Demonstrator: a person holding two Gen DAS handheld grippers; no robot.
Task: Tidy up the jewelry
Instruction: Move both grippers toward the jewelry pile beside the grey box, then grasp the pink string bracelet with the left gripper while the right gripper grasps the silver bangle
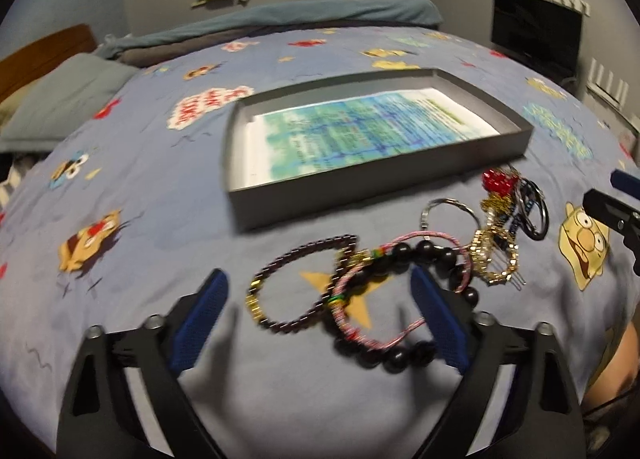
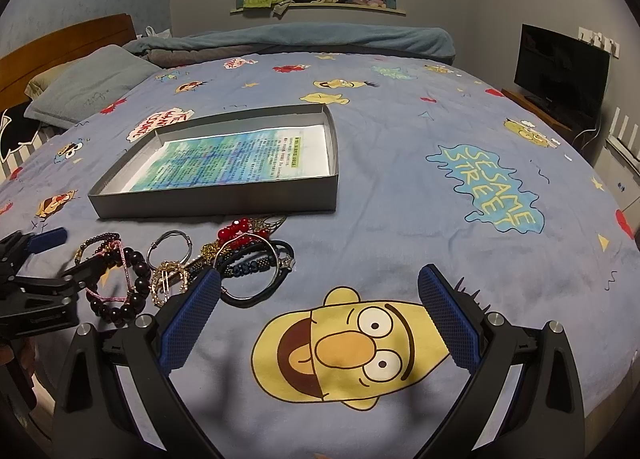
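Bed covered with a blue cartoon-print cover; all items lie on it. Shallow grey box sits open toward the middle of the bed, a printed blue-green sheet flat on its floor; no jewelry visible inside it.

Jewelry lies in a loose pile just in front of the box's near wall, apart from it: dark purple bead bracelet at the left end of the pile; pink cord bangle overlapping a black bead bracelet; silver ring bangle; gold chain piece; red bead cluster nearest the box; black loop bracelet at the right end.

Left hand-held gripper: jaws wide apart, released, low over the cover; purple bead bracelet and part of the pink bangle lie between the blue pads, neither pad seen pressing on them; frame somewhat blurred.

Right hand-held gripper: jaws spread, released, nothing between them but a yellow cartoon face on the cover; its left pad close beside the black loop bracelet, contact not clear.
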